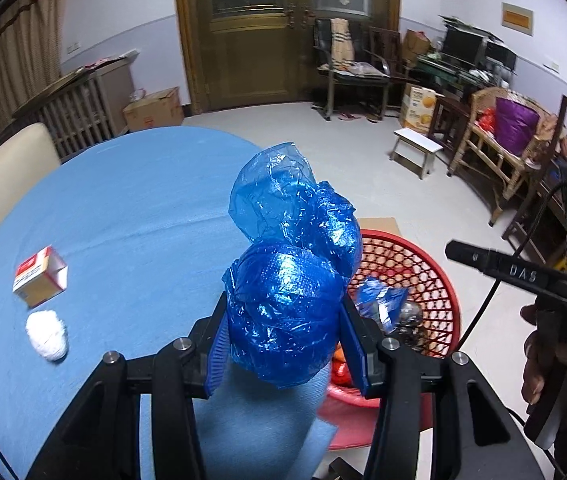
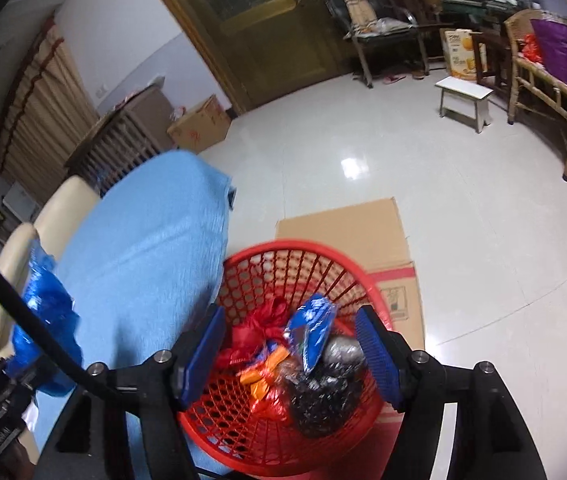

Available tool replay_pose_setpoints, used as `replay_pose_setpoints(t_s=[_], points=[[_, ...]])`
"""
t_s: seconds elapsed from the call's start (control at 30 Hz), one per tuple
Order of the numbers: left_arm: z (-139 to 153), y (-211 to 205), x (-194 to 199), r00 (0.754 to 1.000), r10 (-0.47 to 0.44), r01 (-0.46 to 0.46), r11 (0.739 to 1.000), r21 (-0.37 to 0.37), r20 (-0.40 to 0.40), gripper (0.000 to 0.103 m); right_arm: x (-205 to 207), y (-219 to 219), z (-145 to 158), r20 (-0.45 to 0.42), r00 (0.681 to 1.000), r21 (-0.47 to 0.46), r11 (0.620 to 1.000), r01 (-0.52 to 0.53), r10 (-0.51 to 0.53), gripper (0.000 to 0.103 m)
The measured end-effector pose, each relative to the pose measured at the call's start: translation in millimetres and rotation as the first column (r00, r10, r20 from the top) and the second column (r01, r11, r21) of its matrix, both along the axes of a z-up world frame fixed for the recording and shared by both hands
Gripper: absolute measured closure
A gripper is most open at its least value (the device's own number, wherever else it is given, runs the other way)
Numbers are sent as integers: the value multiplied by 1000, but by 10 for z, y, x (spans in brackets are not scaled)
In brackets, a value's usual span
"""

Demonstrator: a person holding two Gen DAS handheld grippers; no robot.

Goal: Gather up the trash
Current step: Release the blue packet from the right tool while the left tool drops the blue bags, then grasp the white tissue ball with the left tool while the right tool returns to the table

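Note:
My left gripper (image 1: 283,316) is shut on a crumpled blue plastic bag (image 1: 287,264) and holds it above the right edge of the blue table (image 1: 123,208). The bag also shows at the left of the right wrist view (image 2: 43,320). A red mesh basket (image 2: 291,268) stands on the floor beside the table, holding a blue wrapper (image 2: 311,332), red and orange wrappers and a dark bag. My right gripper (image 2: 287,344) is open and empty above the basket. A small red and white box (image 1: 39,276) and a white crumpled tissue (image 1: 47,334) lie on the table at left.
Flat cardboard (image 2: 347,228) lies on the floor under the basket. A beige chair (image 1: 7,160) stands at the table's far left. A small white stool (image 1: 417,148), wicker chair and cluttered desk stand at the right. A cardboard box (image 1: 153,108) sits by the wooden door.

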State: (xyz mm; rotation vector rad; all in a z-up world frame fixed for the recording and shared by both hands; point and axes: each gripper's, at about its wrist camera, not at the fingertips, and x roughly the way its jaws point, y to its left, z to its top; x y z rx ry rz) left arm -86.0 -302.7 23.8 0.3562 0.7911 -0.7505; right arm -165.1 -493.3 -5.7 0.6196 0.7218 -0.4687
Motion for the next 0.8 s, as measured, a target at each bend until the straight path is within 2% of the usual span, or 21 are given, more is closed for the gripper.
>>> replay_pose_setpoints(t_s=[0.23,0.3,0.33,0.37,0.4,0.53,0.67,0.8], points=[[-68,-346,-56,996,-79,80,997,17,-32,52,-183,-148,166,50,997,1,999,52,-52,31],[-111,-463,-49,994,-99,100,995,23,-56,47,-216,-174,189,55,997,0,998,61,-61,31],[-145,-524,-38,991,-111,113,993,23,-77,42,-226,-186,198,56,996,1,998,64,-64,31],[-174,-553,-36,989,-117,120,992,26,-92,28,-234,-195,198,57,996,3,998,66,-66,31],[-225,-607,-21,985,-127,132,991,34,-120,20,-240,-202,199,57,996,7,998,69,-69,31],[-315,-603,24,980,-120,129,990,54,-157,19,-251,-190,218,59,996,14,998,68,-69,31],[-216,-384,113,985,-84,87,996,13,-148,19,-247,-150,228,57,997,8,998,59,-60,31],[-112,-60,246,992,-8,5,1000,-25,-130,19,-166,-69,227,51,998,6,999,37,-37,31]])
